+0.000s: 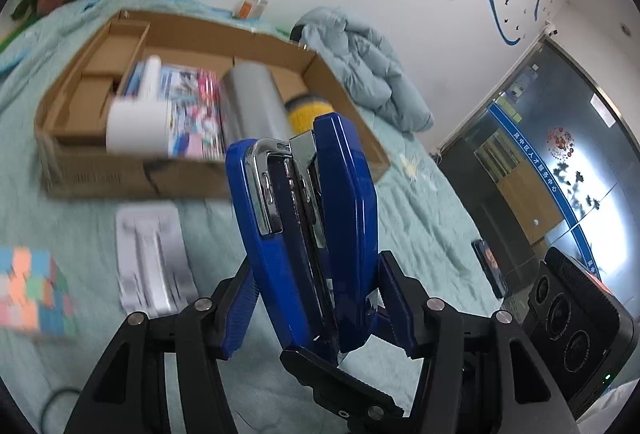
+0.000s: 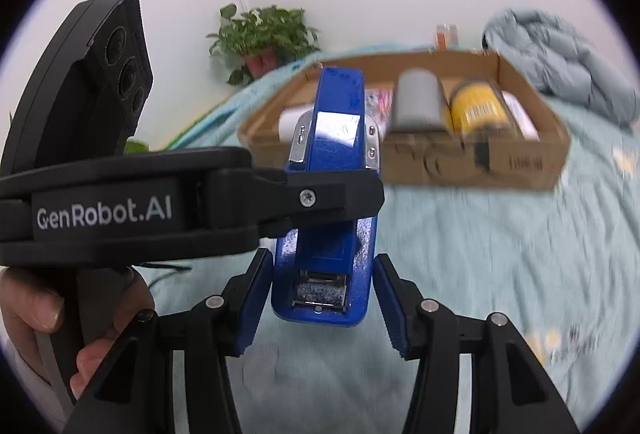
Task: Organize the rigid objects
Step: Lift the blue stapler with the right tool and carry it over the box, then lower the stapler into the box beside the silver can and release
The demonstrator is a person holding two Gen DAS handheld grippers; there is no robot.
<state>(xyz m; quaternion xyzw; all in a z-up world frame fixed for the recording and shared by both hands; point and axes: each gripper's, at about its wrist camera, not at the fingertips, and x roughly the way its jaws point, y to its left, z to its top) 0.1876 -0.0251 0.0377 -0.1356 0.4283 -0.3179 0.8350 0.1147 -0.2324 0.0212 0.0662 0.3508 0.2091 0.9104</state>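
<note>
A blue stapler (image 1: 312,218) stands on end between the pads of my left gripper (image 1: 316,298), which is shut on it and holds it above the bed. In the right wrist view the left gripper (image 2: 320,189) crosses from the left, clamped on the stapler (image 2: 332,193). My right gripper (image 2: 320,298) is open; its blue pads flank the stapler's lower end with a small gap on each side. Behind stands an open cardboard box (image 1: 80,169) (image 2: 520,161) holding a white bottle (image 1: 138,117), a grey cylinder (image 1: 252,101) (image 2: 418,101), a yellow can (image 2: 478,109) and a colourful packet (image 1: 196,109).
A light green bedspread (image 2: 500,274) covers the surface. A silver packet (image 1: 152,258) and a colourful cube (image 1: 32,290) lie in front of the box. A folded quilt (image 1: 368,65) and a potted plant (image 2: 264,33) sit at the back by the wall.
</note>
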